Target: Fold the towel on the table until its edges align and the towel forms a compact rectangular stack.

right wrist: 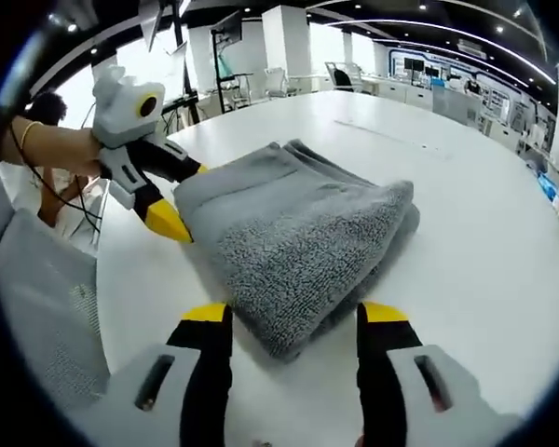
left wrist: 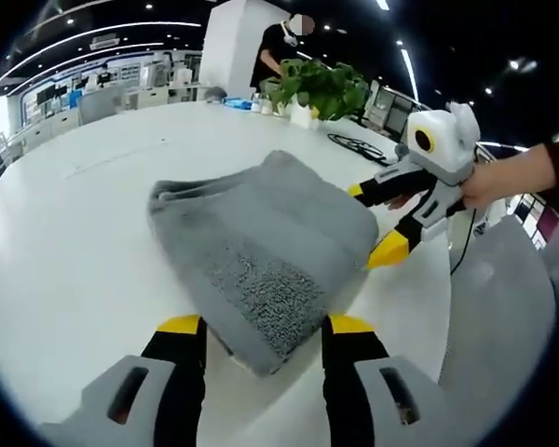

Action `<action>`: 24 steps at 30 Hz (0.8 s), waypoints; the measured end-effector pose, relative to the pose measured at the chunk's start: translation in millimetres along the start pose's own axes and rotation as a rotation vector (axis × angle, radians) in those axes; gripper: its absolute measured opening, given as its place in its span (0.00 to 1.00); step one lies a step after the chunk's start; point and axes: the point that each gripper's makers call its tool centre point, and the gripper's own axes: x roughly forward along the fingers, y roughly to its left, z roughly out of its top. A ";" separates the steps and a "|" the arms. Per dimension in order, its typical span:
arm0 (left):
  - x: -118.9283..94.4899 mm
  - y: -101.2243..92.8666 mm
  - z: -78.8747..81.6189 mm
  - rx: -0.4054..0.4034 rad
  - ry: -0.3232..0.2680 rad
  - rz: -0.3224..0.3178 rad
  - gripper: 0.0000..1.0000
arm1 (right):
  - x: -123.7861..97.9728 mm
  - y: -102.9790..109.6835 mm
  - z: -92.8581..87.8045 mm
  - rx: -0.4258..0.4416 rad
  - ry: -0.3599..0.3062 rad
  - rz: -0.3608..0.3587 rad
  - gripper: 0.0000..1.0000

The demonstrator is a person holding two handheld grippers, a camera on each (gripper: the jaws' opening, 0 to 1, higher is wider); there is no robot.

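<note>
Near the desk's (left wrist: 65, 279) front edge lay the grey towel (left wrist: 261, 251), already a compact folded stack, with the left gripper (left wrist: 263, 326) and right gripper (right wrist: 293, 312) both wide open, gripping nothing, straddling opposite corners; apparently only edge-squaring remained.

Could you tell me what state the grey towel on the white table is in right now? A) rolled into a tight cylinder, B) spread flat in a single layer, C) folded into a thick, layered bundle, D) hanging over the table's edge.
C: the towel lies on the table as a thick bundle, with stacked layer edges visible at its far end, between the open jaws of each hand-held gripper.
</note>
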 end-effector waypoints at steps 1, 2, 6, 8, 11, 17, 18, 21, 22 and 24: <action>0.6 0.6 -0.1 0.000 0.002 0.001 0.51 | 1.0 -1.2 0.0 -0.005 0.004 -0.001 0.53; 1.3 2.6 -0.5 -0.002 0.007 0.007 0.51 | 3.0 0.6 0.3 -0.014 0.006 0.006 0.53; 2.5 9.4 0.8 -0.007 0.012 0.017 0.50 | 7.6 -1.6 5.7 -0.029 0.007 0.018 0.52; 3.4 14.1 3.1 -0.010 0.011 0.024 0.50 | 12.7 -9.2 9.1 -0.028 0.006 0.019 0.52; 6.6 21.8 6.2 -0.004 0.021 0.035 0.49 | 20.2 -16.0 13.3 -0.031 0.005 0.021 0.52; 11.8 37.1 14.4 0.019 0.035 0.049 0.48 | 30.4 -28.7 23.8 -0.031 -0.010 0.013 0.52; 12.3 38.6 15.4 0.021 0.033 0.052 0.48 | 32.1 -30.4 25.0 -0.030 -0.011 0.012 0.52; 14.6 43.7 18.1 0.014 0.029 0.062 0.47 | 37.8 -37.3 29.3 -0.020 -0.019 0.002 0.52; 15.2 45.0 18.6 0.011 0.029 0.065 0.47 | 37.7 -37.4 30.6 -0.019 -0.020 0.000 0.52; 14.9 46.4 19.8 0.005 0.028 0.071 0.47 | 37.7 -38.2 32.6 -0.018 -0.020 -0.001 0.53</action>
